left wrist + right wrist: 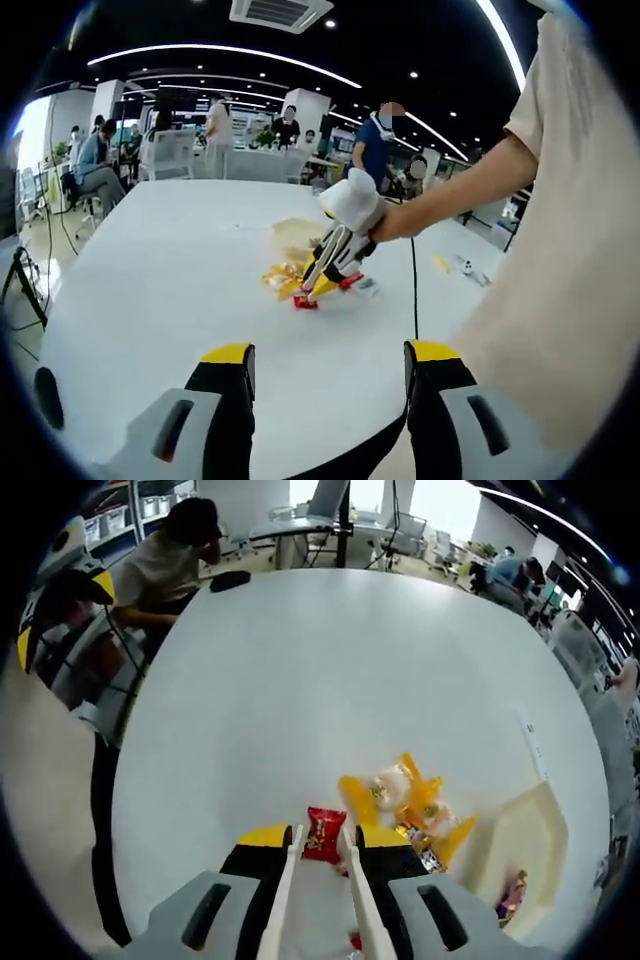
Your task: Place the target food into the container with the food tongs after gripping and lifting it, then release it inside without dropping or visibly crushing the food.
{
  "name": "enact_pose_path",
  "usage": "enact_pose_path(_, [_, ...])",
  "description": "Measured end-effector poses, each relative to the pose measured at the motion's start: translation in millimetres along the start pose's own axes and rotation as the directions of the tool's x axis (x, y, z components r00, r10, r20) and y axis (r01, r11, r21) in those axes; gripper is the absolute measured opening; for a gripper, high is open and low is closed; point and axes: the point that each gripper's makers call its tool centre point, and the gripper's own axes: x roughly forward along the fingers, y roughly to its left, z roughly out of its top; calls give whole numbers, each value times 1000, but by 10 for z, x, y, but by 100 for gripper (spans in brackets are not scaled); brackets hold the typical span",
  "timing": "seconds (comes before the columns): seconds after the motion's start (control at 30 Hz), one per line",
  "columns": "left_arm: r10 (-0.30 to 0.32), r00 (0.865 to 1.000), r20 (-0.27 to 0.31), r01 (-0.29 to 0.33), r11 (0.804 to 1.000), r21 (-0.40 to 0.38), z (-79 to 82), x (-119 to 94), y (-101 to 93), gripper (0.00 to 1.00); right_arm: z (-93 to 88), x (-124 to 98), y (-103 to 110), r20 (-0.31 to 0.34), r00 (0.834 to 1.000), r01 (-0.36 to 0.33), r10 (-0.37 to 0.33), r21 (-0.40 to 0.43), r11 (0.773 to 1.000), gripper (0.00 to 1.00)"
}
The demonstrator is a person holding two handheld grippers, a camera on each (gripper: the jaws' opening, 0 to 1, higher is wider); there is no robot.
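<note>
Right gripper view: the right gripper [322,842] has its black, yellow-tipped jaws closed on a pair of cream food tongs [283,880], whose two arms run forward between them. Between the tong tips sits a small red snack packet [325,834] on the white table [300,680]; its print is too small to read. Whether the tips press it I cannot tell. Just ahead and right of the tips lies a heap of yellow-wrapped snacks [405,800]. Further right stands a cream rectangular container [520,850] with one wrapped piece inside.

Left gripper view: the left gripper [328,365] hovers over bare table, its jaws wide apart and empty. Ahead of it, a person's gloved hand [358,205] holds the right gripper tilted down, tongs touching the red packet beside the yellow snacks. Seated and standing people fill the office beyond.
</note>
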Motion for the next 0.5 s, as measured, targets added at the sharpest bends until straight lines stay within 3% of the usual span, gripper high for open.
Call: enact_pose_path(0.5, [18, 1000, -9, -18, 1000, -19, -108, -77, 53, 60, -64, 128, -33, -32, 999, -6, 6, 9, 1000, 25])
